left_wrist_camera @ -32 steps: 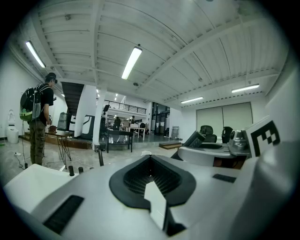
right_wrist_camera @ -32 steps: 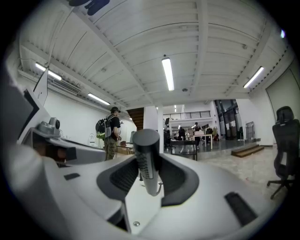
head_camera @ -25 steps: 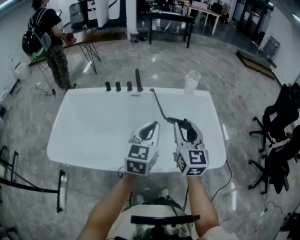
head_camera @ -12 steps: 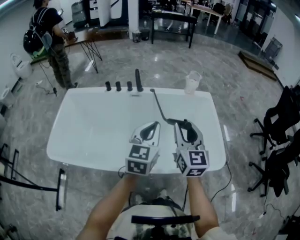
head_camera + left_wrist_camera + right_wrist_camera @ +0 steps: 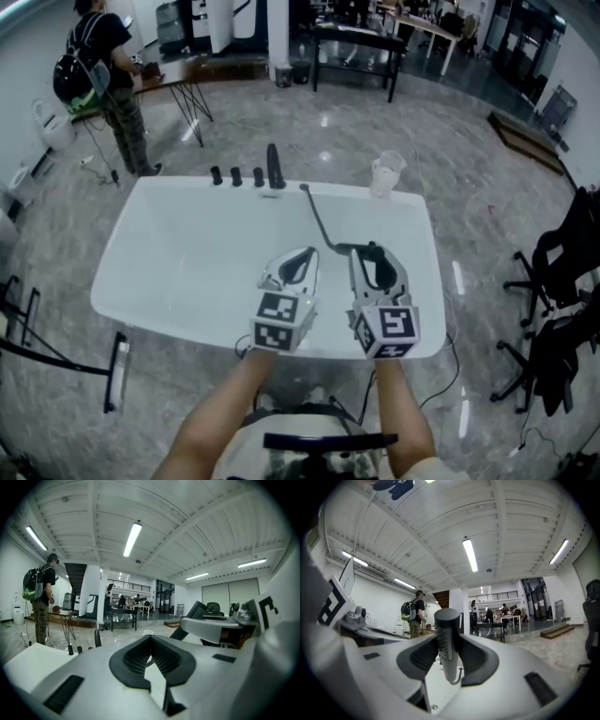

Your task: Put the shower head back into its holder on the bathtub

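Note:
A white bathtub lies below me. Over its near right part my right gripper is shut on the dark shower head, whose grey handle stands upright between the jaws in the right gripper view. The dark hose runs from it to the far rim. On that rim stands a row of black fittings, the tallest at the right end. Just left of the right one, my left gripper is shut with nothing in it; its tips meet.
A translucent cup stands on the tub's far right rim. A person with a backpack is at the far left by a table. Black office chairs stand at the right, and a black stand on the floor at the near left.
The head view has shifted a little, so the tub sits slightly lower in frame. Both grippers keep their places and their hold.

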{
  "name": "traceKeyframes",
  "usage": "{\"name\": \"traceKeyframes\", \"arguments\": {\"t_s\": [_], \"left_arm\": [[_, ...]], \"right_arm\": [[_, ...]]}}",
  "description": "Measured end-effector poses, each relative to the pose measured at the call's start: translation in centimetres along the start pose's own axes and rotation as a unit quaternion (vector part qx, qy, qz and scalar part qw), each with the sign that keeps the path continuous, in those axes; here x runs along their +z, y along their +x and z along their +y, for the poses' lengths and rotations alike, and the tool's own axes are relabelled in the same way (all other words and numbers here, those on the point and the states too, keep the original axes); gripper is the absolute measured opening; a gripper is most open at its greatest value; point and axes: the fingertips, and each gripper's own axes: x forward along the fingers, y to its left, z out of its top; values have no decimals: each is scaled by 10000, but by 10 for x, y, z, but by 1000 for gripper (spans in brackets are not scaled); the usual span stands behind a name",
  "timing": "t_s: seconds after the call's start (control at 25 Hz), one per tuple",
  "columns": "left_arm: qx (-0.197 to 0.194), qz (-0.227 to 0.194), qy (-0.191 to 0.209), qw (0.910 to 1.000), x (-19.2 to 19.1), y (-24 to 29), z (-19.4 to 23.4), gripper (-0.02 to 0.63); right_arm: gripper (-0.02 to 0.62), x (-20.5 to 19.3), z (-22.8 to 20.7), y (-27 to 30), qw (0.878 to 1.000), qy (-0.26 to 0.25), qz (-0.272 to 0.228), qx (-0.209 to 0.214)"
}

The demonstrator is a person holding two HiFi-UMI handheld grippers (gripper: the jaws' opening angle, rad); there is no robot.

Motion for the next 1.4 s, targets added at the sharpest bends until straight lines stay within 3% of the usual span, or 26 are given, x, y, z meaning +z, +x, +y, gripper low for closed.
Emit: {"name": "traceKeyframes", "arguments": {"t_s": [0.4, 0.68, 0.84, 1.4], "left_arm": [[354, -5, 37, 9994, 3, 25, -6, 5], [438, -3, 31, 9990, 6, 31, 5, 5], [407, 5, -1, 9992, 6, 38, 15, 5], [39, 102, -79, 9999, 8, 104, 82, 5]], "right_arm": [[141, 11, -27, 18, 9989, -137, -147, 422], [141, 20, -28, 36, 9985, -207, -106, 495], [141, 24, -27, 52, 9975, -334, -230, 577], [141, 34, -35, 136, 9982, -472, -262, 276]]}}
